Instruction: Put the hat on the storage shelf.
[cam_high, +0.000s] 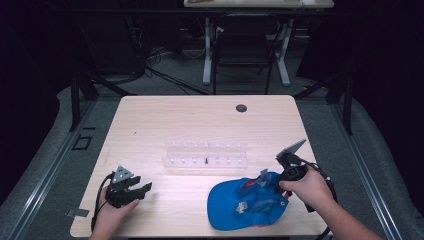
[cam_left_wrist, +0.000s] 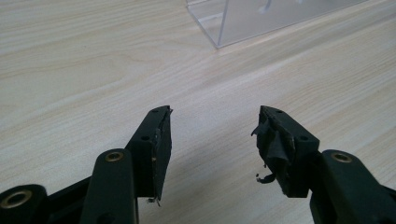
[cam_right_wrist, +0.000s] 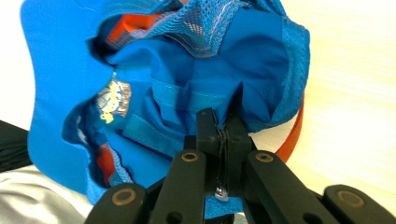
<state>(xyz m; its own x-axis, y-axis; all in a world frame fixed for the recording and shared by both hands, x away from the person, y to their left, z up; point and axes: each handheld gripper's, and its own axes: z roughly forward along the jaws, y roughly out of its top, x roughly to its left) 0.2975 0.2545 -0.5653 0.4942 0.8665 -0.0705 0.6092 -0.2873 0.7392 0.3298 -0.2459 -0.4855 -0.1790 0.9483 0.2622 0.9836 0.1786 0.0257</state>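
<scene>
On the pale desk (cam_high: 200, 115), near its front right corner, the right tongs (cam_right_wrist: 219, 133) clamp the soft, light blue cap's (cam_high: 235, 200) rim, while the left tongs (cam_left_wrist: 212, 135) stand apart.

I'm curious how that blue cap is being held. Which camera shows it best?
The right gripper view: the blue cap is seen close up, inside facing the camera, its fabric pinched in the shut right tool. The high view shows the cap small at the table's near edge. The left gripper view shows bare tabletop instead.
</scene>
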